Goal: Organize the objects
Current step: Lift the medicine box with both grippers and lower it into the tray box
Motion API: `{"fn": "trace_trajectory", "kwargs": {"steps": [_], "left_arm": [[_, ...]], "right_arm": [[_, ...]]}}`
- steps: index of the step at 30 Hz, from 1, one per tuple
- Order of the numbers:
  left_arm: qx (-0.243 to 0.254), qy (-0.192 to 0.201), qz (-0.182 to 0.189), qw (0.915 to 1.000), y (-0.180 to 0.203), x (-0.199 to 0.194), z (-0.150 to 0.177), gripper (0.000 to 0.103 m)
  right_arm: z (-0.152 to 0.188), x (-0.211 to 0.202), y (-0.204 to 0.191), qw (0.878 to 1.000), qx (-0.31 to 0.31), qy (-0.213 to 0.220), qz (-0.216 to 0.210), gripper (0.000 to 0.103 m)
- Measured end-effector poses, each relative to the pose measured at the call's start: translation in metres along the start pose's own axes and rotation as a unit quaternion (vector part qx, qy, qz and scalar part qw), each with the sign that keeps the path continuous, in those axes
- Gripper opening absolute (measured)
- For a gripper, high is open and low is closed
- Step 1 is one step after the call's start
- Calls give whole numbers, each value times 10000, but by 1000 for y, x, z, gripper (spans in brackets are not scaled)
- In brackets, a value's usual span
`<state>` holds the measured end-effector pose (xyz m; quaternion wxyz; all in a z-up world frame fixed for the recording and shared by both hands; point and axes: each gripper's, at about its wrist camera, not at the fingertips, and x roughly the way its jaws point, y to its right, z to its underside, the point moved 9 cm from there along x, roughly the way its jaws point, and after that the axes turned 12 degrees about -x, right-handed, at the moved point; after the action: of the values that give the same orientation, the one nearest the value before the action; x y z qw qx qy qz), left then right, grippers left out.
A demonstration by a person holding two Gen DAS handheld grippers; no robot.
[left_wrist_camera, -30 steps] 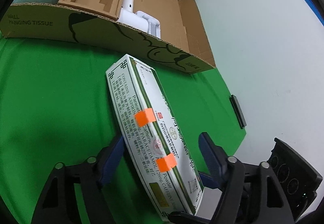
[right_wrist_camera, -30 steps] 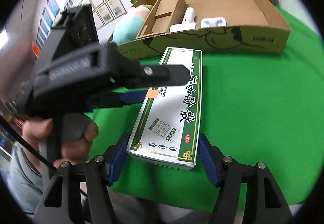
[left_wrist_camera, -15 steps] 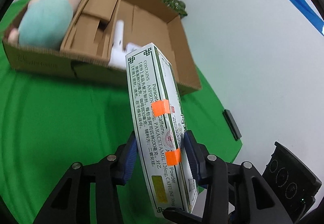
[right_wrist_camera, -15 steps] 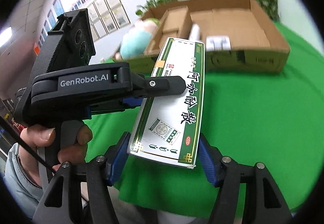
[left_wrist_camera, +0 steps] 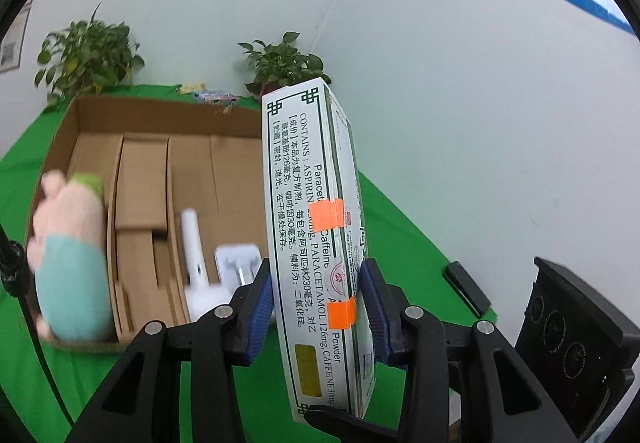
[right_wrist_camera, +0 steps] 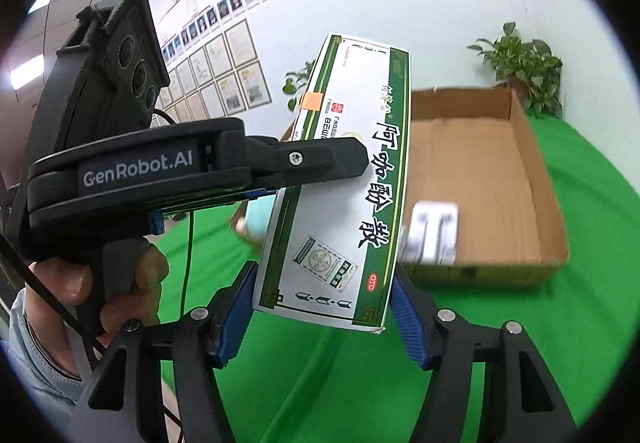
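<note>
A long white and green medicine box (left_wrist_camera: 316,243) with orange tape tabs is held up in the air above the green table. My left gripper (left_wrist_camera: 318,303) is shut on its thin sides. My right gripper (right_wrist_camera: 322,307) grips the box's near end (right_wrist_camera: 340,211) across its width, pads touching both edges. The open cardboard box (left_wrist_camera: 160,179) lies beyond, holding a plush toy (left_wrist_camera: 68,255), brown cardboard inserts and white plastic parts (left_wrist_camera: 236,263). It also shows in the right wrist view (right_wrist_camera: 480,171).
Green cloth covers the table (right_wrist_camera: 500,355). Potted plants (left_wrist_camera: 284,63) stand behind the cardboard box by the white wall. A small black object (left_wrist_camera: 466,287) lies at the table's right edge. The hand holding the left gripper (right_wrist_camera: 116,283) shows at left.
The medicine box has been lifted off the table and raised toward the cardboard box. My left gripper closed on it first, and both grippers moved up with it.
</note>
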<state>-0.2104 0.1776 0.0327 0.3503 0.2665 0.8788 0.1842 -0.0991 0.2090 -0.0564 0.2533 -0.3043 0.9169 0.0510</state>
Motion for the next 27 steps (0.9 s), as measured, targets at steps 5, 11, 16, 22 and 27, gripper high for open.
{"fn": "trace_trajectory", "kwargs": {"steps": [5, 11, 16, 22, 27], "left_arm": [[66, 13, 49, 10000, 25, 27, -70, 38], [41, -278, 122, 9995, 34, 73, -94, 38], [-189, -705, 137, 9972, 22, 122, -73, 38], [-568, -1227, 155, 9907, -15, 189, -41, 38], [-840, -1577, 172, 9838, -39, 230, -12, 38]], "right_arm": [[-55, 20, 52, 9999, -36, -117, 16, 62], [-67, 41, 97, 9991, 72, -357, 197, 61], [-39, 64, 124, 9968, 238, -721, 238, 61], [2, 96, 154, 9909, 462, -1243, 235, 61], [34, 117, 171, 9847, 539, -1638, 251, 61]]}}
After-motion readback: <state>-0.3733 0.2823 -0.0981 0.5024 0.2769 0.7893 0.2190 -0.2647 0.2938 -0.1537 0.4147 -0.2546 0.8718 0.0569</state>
